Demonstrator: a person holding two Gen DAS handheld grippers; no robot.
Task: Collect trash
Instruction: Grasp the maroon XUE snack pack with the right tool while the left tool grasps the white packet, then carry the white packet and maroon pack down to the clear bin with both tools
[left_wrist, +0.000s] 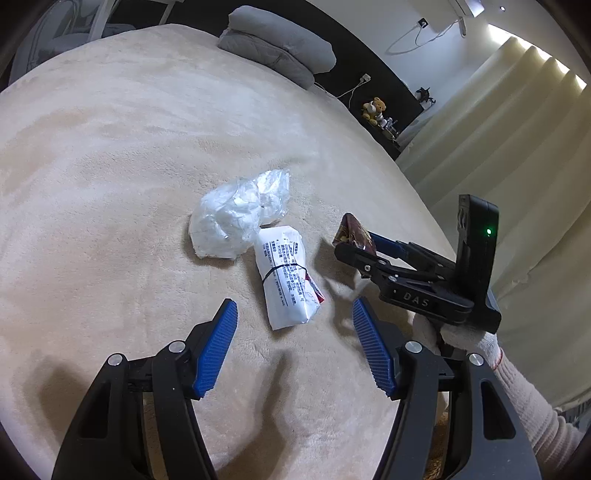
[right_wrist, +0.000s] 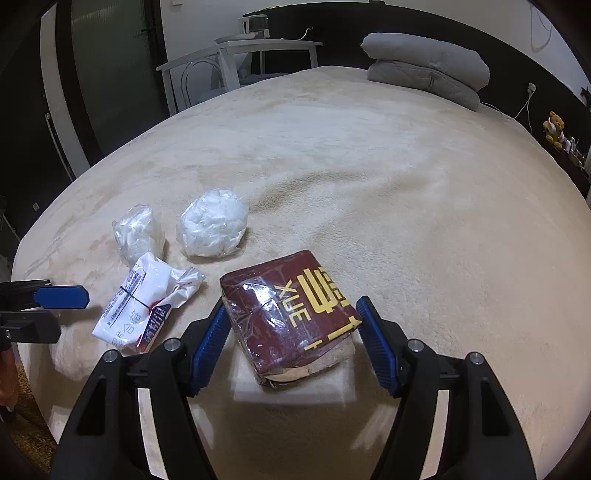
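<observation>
maroon packet (right_wrist: 291, 317) clamped between right hand-held gripper (right_wrist: 291, 328) pads, on bed (right_wrist: 406, 184).

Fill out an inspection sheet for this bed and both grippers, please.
Surface: bed cover, beige, lightly rumpled.
Job's things: red pack between the right pads; banded white packet and two clear bags lying loose.
Clutter: folded grey bedding at the far end.
Grippers: left gripper open, over the white packet; right gripper shut on the red pack.
Cables: white lead from a wall plug beside the bedding.
Surroundings: curtain, teddy on a shelf, white table.
</observation>
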